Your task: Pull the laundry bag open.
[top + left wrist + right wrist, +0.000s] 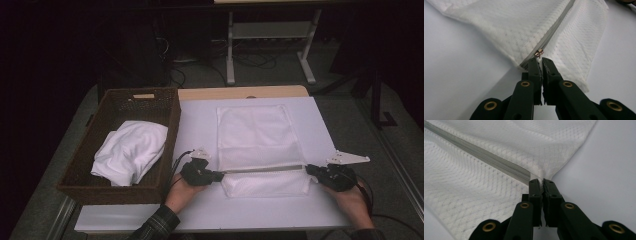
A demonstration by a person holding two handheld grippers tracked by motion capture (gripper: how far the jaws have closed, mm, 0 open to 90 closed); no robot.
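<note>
The white mesh laundry bag (pixel 260 145) is lying flat on the white tabletop (pixel 200 210), toward its middle and right, with its grey zipper (pixel 262 169) running across it from side to side near the edge closest to you, so a narrow strip of mesh is sitting below the zipper and the larger panel above it. You are holding the bag at both ends of that zipper line. Your left hand-held gripper (pixel 220 175) is sitting just off the bag's left edge, and in the left gripper view its jaws are pressed together on the white pull tab right behind the small metal zipper slider (pixel 539 53). Your right hand-held gripper (pixel 310 170) is sitting at the bag's right edge, and in the right gripper view its jaws are clamped on the bunched mesh where the zipper (pixel 486 157) is ending. The two grippers are facing each other, well apart, with the zipper stretched between them. To the left of the bag, a brown wicker basket (pixel 170 135) is standing on the tabletop's left side, holding a crumpled white cloth (pixel 131 150).
</note>
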